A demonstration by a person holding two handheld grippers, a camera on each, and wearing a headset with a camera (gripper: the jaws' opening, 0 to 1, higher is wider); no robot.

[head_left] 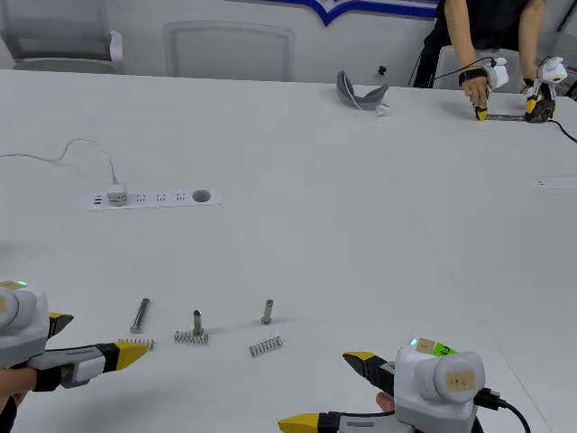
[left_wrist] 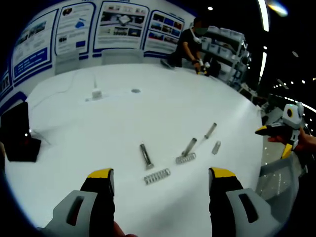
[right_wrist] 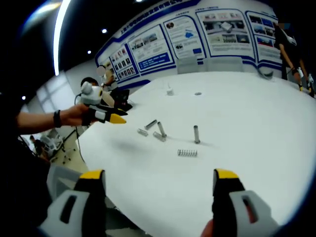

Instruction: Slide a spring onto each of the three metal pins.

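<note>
Three metal pins sit near the front of the white table (head_left: 361, 225): one lying flat (head_left: 140, 315), two upright (head_left: 197, 321) (head_left: 267, 311). By each pin lies a small spring (head_left: 137, 343) (head_left: 191, 337) (head_left: 265, 345). My left gripper (head_left: 95, 338) is open at the lower left, its yellow tip close to the leftmost spring (left_wrist: 157, 176) without holding it. My right gripper (head_left: 326, 390) is open at the lower right, a short way from the nearest spring (right_wrist: 187, 153) and upright pin (right_wrist: 196, 134). Both hold nothing.
A white power strip (head_left: 153, 198) with a plug and cable lies at mid left. A grey curved object (head_left: 361, 94) rests at the far side. Another person (head_left: 487, 36) works with tools at the far right corner. Chairs stand beyond the table.
</note>
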